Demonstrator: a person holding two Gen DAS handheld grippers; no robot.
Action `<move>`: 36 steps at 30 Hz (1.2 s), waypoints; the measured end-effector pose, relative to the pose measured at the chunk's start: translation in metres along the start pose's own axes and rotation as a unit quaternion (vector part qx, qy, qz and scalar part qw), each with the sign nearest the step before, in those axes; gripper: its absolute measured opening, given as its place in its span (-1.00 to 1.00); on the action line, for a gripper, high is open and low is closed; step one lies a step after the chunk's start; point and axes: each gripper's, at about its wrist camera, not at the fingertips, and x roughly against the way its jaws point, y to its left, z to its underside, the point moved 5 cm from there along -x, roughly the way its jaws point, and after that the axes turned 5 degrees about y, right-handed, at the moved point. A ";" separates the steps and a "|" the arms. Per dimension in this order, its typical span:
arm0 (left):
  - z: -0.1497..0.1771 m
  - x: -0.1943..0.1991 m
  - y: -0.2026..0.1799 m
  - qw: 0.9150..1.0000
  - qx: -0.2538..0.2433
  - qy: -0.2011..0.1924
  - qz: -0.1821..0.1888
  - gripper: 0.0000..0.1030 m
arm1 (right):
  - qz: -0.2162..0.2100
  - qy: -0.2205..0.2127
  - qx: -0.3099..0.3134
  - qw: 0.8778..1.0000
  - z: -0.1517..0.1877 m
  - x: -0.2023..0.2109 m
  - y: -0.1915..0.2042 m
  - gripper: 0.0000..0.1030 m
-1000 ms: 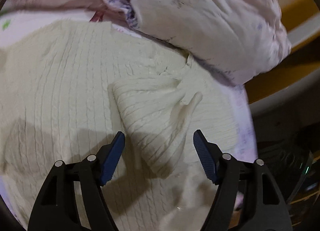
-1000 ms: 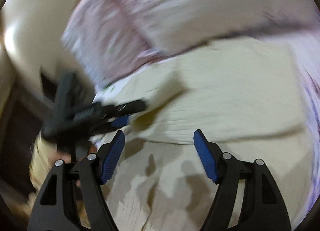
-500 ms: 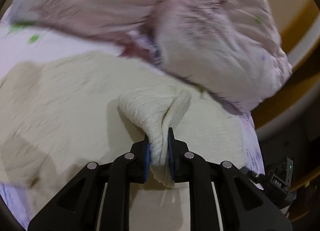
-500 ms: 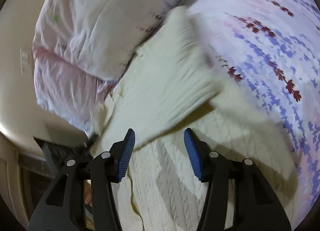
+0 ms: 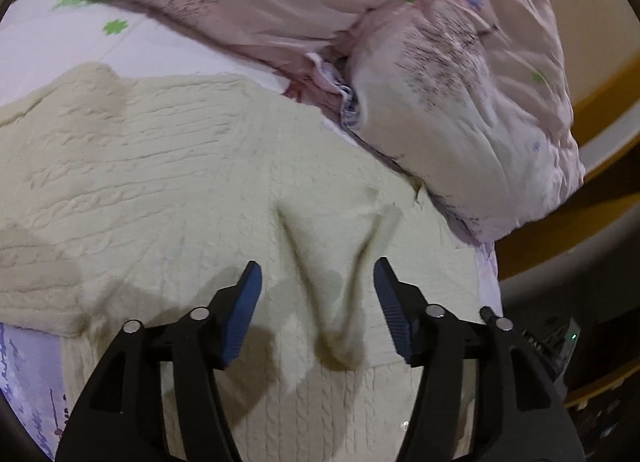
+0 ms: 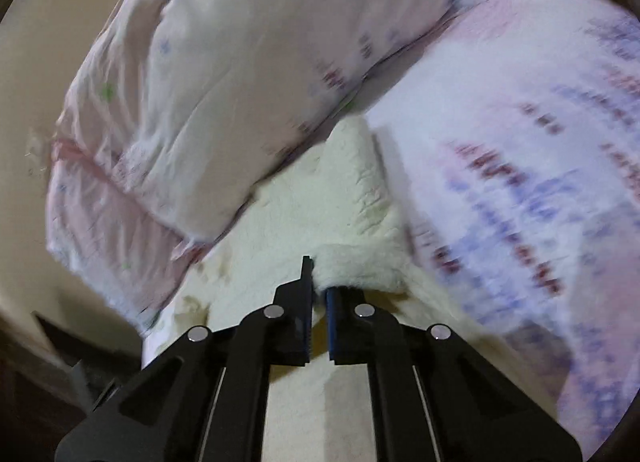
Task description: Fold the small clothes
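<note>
A cream cable-knit sweater point(image 5: 168, 190) lies spread on the bed. Its sleeve point(image 5: 332, 274) lies folded across the body, blurred, between the fingers of my left gripper point(image 5: 318, 282), which is open and empty just above it. In the right wrist view my right gripper point(image 6: 319, 294) is shut on the other sleeve of the sweater point(image 6: 352, 198) and holds a lifted fold of it beside the pillow.
Pink flower-print pillows point(image 5: 460, 74) lie along the sweater's far edge, also in the right wrist view point(image 6: 224, 82). The floral bedsheet point(image 6: 520, 166) extends to the right. The bed's edge and dark floor point(image 5: 580, 302) are at the right.
My left gripper has opened and let the folded sleeve drop onto the sweater. My right gripper has closed on the other sleeve and lifted it.
</note>
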 end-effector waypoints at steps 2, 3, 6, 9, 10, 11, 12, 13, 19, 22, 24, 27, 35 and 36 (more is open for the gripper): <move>0.001 -0.003 -0.004 1.000 -0.007 0.009 0.004 0.20 | 0.016 0.016 -0.013 1.000 0.002 -0.002 -0.011 -0.72; 0.002 -0.004 -0.007 1.000 -0.009 0.014 0.007 0.20 | 0.021 0.025 -0.019 0.999 0.004 -0.003 -0.017 -0.67; 0.006 -0.007 -0.023 0.999 -0.039 0.023 0.004 0.25 | 0.011 0.023 -0.039 0.999 0.008 0.004 -0.030 -0.46; 0.010 -0.013 -0.040 0.995 -0.093 0.023 -0.041 0.25 | -0.013 0.031 -0.054 0.998 0.005 0.001 -0.032 -0.46; 0.013 -0.017 -0.047 0.991 -0.115 0.026 -0.063 0.25 | -0.017 0.034 -0.056 0.998 0.006 0.000 -0.032 -0.46; 0.016 -0.021 -0.052 0.988 -0.130 0.030 -0.075 0.25 | -0.021 0.036 -0.059 0.997 0.007 -0.002 -0.031 -0.46; 0.017 -0.025 -0.058 0.985 -0.145 0.032 -0.087 0.25 | -0.025 0.039 -0.059 0.997 0.007 -0.003 -0.031 -0.46; 0.018 -0.031 -0.064 0.981 -0.164 0.032 -0.104 0.25 | -0.025 0.040 -0.059 0.997 0.007 -0.004 -0.030 -0.46; 0.012 -0.052 -0.068 0.968 -0.190 0.031 -0.158 -0.56 | -0.026 0.045 -0.059 0.997 0.008 -0.008 -0.027 -0.46; -0.001 -0.043 -0.058 0.978 -0.159 0.011 -0.137 -0.73 | -0.029 0.041 -0.057 0.997 0.005 -0.008 -0.025 -0.59; -0.007 -0.030 -0.046 0.984 -0.129 -0.014 -0.121 -0.74 | -0.030 0.036 -0.051 0.998 0.005 -0.006 -0.024 -0.80; -0.012 -0.006 -0.017 0.994 -0.057 -0.057 -0.070 -0.73 | -0.037 0.028 -0.045 0.998 0.008 -0.003 -0.022 -0.89; -0.005 0.005 0.052 0.995 0.096 -0.032 -0.019 -0.66 | -0.026 0.009 -0.056 0.998 0.011 -0.001 -0.027 -0.91; -0.007 0.006 0.053 0.994 0.099 -0.031 -0.017 -0.60 | -0.023 0.005 -0.059 0.998 0.010 0.000 -0.028 -0.91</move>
